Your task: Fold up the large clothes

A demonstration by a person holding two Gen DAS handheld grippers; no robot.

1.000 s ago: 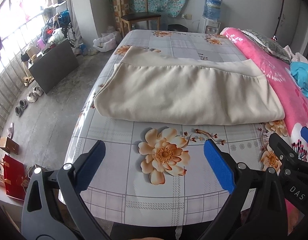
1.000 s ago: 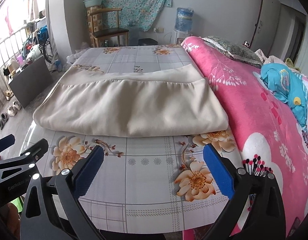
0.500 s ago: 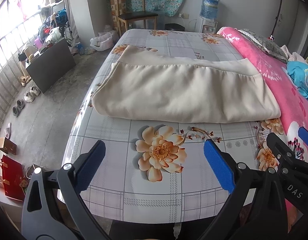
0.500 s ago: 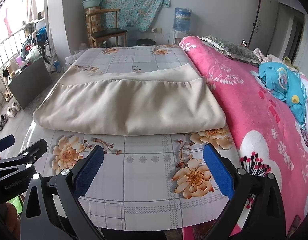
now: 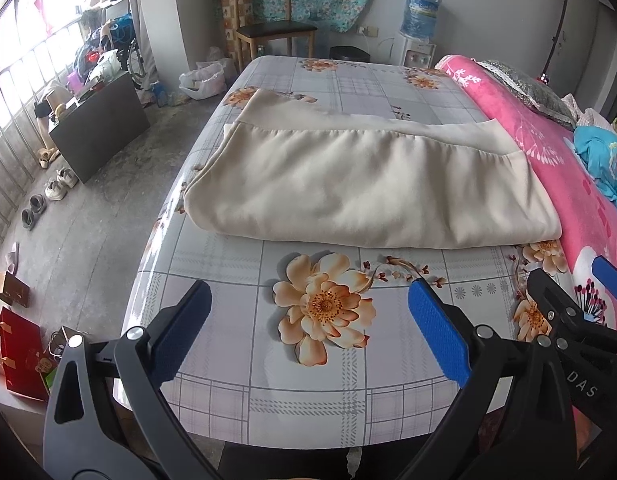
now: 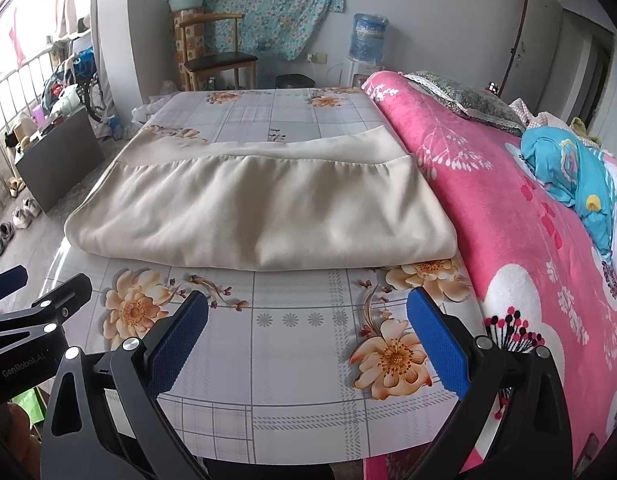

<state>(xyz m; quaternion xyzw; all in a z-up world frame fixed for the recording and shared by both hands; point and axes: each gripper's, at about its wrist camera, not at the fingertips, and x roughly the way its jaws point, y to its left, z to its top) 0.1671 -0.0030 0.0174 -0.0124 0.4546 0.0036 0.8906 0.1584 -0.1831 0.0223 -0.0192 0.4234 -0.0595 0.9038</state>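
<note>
A large beige garment (image 5: 364, 188) lies folded across the bed (image 5: 320, 392), its folded edge nearest me and a flat band along its far side; the right wrist view shows the same beige garment (image 6: 264, 212). My left gripper (image 5: 308, 332) hovers open above the bed's near end, nothing between its blue pads. My right gripper (image 6: 308, 336) is open too, close to the left one, and holds nothing. Both stay short of the garment's near edge. Each view catches the other gripper's tip at its side.
A pink floral blanket (image 6: 528, 240) covers the bed's right side, with a blue garment (image 6: 572, 184) and a pillow (image 6: 464, 100) on it. Left of the bed is bare floor with shoes (image 5: 48, 196), a dark cabinet (image 5: 100, 132) and a red bag (image 5: 20, 352). A chair (image 5: 272, 32) stands beyond.
Both grippers have drawn back a little toward the bed's near end, still open. The garment has not moved.
</note>
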